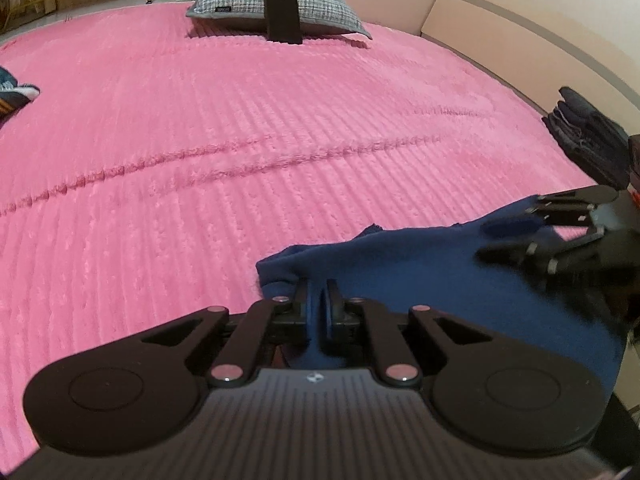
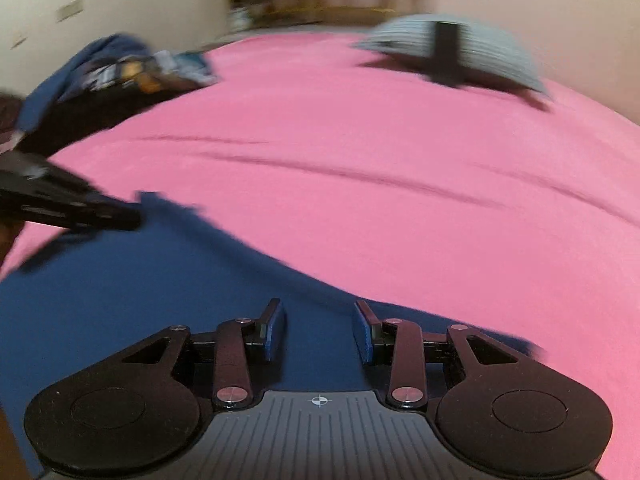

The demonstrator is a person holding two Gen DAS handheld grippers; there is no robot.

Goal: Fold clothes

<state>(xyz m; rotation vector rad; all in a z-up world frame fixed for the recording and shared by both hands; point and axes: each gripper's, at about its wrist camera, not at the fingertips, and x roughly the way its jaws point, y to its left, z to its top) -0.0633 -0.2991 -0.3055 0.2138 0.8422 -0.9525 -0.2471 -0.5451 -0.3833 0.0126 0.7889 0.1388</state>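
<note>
A dark blue garment (image 1: 420, 264) lies on the pink bedspread (image 1: 240, 140) at the near right. My left gripper (image 1: 319, 294) is shut on a fold of its edge. My right gripper (image 2: 320, 326) is open, its blue-padded fingers spread just above the blue garment (image 2: 140, 300); that view is motion-blurred. The right gripper (image 1: 516, 236) also shows in the left wrist view over the garment's right part, and the left gripper (image 2: 120, 212) shows at the left of the right wrist view on the garment's far corner.
A grey checked pillow (image 1: 280, 4) with a black upright object (image 1: 282, 12) in front of it sits at the head of the bed. A pile of dark clothes (image 2: 108, 76) lies at the far left. A stack of dark folded clothes (image 1: 588, 136) sits by the right edge.
</note>
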